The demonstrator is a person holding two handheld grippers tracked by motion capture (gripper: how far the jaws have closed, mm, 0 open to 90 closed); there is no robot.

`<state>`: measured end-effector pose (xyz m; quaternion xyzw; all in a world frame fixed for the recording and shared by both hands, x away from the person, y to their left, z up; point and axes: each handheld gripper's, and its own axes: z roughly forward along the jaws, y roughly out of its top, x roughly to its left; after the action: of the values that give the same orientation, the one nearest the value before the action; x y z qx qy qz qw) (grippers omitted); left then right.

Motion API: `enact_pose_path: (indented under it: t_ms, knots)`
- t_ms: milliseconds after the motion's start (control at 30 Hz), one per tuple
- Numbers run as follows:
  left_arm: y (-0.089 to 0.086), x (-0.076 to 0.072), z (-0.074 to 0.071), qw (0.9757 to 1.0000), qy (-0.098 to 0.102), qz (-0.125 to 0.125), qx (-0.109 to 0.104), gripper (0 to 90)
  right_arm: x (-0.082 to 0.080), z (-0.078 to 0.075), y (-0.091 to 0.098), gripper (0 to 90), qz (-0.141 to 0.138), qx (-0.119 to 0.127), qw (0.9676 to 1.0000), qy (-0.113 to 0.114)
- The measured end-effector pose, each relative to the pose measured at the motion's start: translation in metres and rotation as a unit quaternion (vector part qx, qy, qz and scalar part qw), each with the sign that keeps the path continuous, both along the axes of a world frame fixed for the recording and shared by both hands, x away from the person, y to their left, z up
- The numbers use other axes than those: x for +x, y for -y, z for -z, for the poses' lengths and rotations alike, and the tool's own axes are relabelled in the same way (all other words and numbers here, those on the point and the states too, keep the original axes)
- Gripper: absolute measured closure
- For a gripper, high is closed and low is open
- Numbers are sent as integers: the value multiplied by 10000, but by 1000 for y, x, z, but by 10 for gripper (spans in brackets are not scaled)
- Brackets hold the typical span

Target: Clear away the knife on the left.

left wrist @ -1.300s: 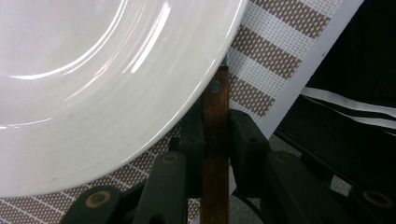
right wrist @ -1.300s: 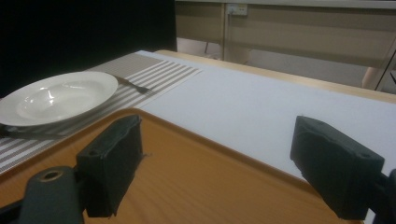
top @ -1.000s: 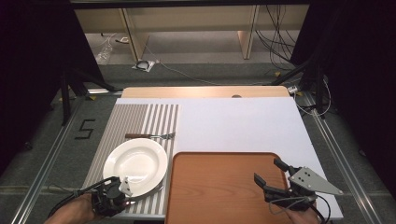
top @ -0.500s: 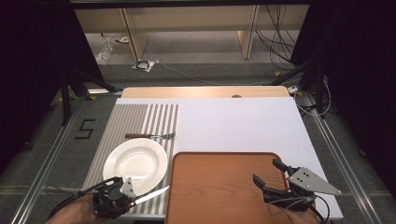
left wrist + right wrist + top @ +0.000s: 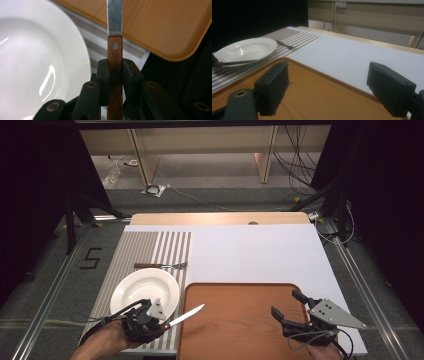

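Here, left jaws: closed narrow on the wooden handle of a knife (image 5: 114, 60), both pads pressing its flat sides, as the left gripper view shows.
Left gripper (image 5: 159, 322): at the table's near left corner, over the near edge of the striped placemat (image 5: 150, 251).
Knife axis: long axis runs from the jaws away to the right and slightly toward the far side, handle in the grip, blade (image 5: 186, 315) free.
Knife tip: points toward the table's right edge, reaching just over the left rim of the tray (image 5: 240, 330).
Knife place: between plate and tray, held up off the placemat near the table's near edge.
Plate (image 5: 144, 291): white, on the placemat, just beyond and beside the left gripper.
Fork (image 5: 160, 266): on the placemat beyond the plate, lying crosswise, tines toward the table's middle.
Right jaws: standing wide apart with nothing between them, seen clearly in the right gripper view.
Right gripper (image 5: 288, 307): over the tray's near right corner, pointing toward the table's left far side.
Tray: brown, empty, along the table's near edge, right of the placemat.
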<state>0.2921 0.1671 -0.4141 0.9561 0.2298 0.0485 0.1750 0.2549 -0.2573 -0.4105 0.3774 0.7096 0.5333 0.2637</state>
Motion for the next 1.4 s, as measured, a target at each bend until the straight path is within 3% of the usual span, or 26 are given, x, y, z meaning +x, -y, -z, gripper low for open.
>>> enact_pose_path:
  t_ms: [333,700,1133,1400]
  knots:
    - [31,15,5,9994,-167,-58,-310,761,0,-1,0,189,6,0,10000,4]
    - [60,20,9,9988,-281,62,-384,761,-1,-1,1,190,5,7,10000,6]
    - [94,14,19,9973,-539,387,-305,761,-1,-1,1,190,-11,-12,10000,2]
    - [104,8,29,9962,-709,470,-206,761,-1,-1,0,190,-43,-2,10000,15]
